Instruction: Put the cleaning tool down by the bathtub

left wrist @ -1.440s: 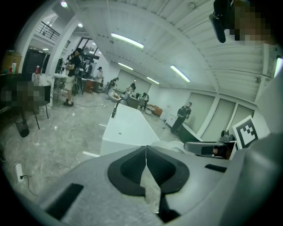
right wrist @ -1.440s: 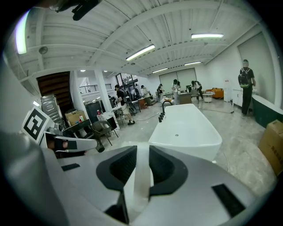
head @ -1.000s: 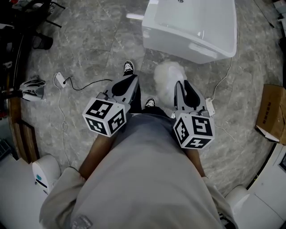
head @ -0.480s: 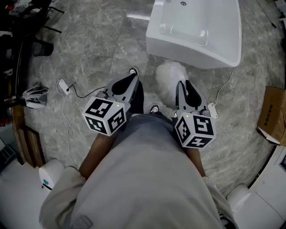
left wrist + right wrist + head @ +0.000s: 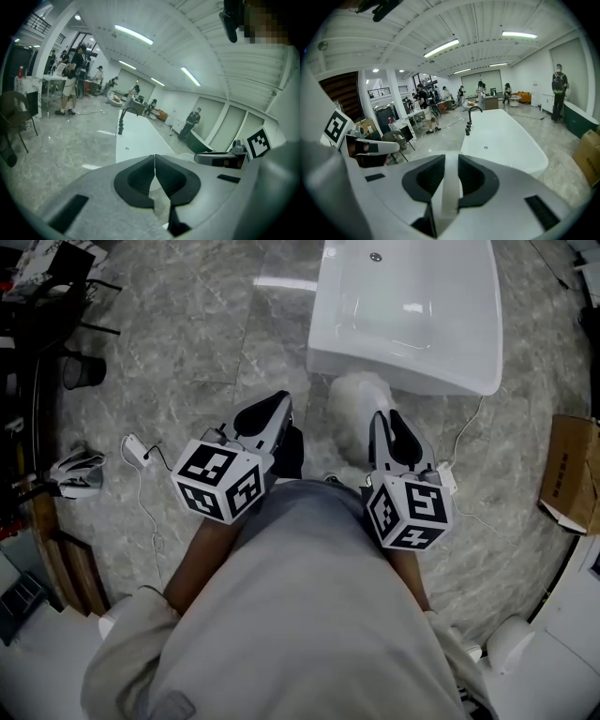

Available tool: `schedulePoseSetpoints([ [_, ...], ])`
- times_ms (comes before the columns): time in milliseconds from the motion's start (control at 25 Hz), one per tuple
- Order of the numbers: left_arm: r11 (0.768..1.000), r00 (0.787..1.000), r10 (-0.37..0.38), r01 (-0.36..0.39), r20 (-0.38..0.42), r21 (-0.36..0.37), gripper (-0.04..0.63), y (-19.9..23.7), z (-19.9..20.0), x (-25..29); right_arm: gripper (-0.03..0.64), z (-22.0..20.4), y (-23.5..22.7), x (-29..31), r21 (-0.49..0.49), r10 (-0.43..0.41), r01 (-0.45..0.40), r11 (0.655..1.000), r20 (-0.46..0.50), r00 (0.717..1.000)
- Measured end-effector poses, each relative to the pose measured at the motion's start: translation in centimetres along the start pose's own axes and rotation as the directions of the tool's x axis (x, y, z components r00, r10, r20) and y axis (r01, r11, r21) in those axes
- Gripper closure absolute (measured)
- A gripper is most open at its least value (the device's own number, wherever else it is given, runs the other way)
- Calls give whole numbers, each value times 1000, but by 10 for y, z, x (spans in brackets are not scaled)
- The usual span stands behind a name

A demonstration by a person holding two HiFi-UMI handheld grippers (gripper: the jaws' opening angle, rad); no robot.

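My right gripper is shut on the pale handle of the cleaning tool, a fluffy white duster. Its head sticks out ahead of the jaws, just short of the bathtub's near wall. In the right gripper view the white bathtub lies straight ahead beyond the jaws. My left gripper is held level beside the right one, its jaws shut with nothing between them. The bathtub also shows ahead in the left gripper view.
A black faucet stands at the tub's far left rim. A cardboard box sits on the floor at the right. A white cable and plug lie at the left. Chairs and several people are farther off.
Both grippers have been carried forward together with the duster. The bathtub has come closer and now sits right in front of the duster's head.
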State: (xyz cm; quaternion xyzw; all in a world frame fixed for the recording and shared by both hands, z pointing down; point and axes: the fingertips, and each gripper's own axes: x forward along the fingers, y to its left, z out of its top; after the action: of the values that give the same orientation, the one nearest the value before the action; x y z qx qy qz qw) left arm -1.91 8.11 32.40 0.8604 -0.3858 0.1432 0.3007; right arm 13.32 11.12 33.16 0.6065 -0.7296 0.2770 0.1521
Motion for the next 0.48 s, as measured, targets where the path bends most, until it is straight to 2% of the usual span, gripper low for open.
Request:
schedulePoseSetpoints([
  [240, 999, 999, -35, 35, -4, 9, 586, 34, 31, 9, 535, 30, 19, 35, 1, -20, 20, 1000, 14, 1000],
  [480, 997, 997, -73, 73, -17, 19, 586, 63, 44, 14, 535, 48, 34, 70, 17, -33, 32, 999, 23, 999],
])
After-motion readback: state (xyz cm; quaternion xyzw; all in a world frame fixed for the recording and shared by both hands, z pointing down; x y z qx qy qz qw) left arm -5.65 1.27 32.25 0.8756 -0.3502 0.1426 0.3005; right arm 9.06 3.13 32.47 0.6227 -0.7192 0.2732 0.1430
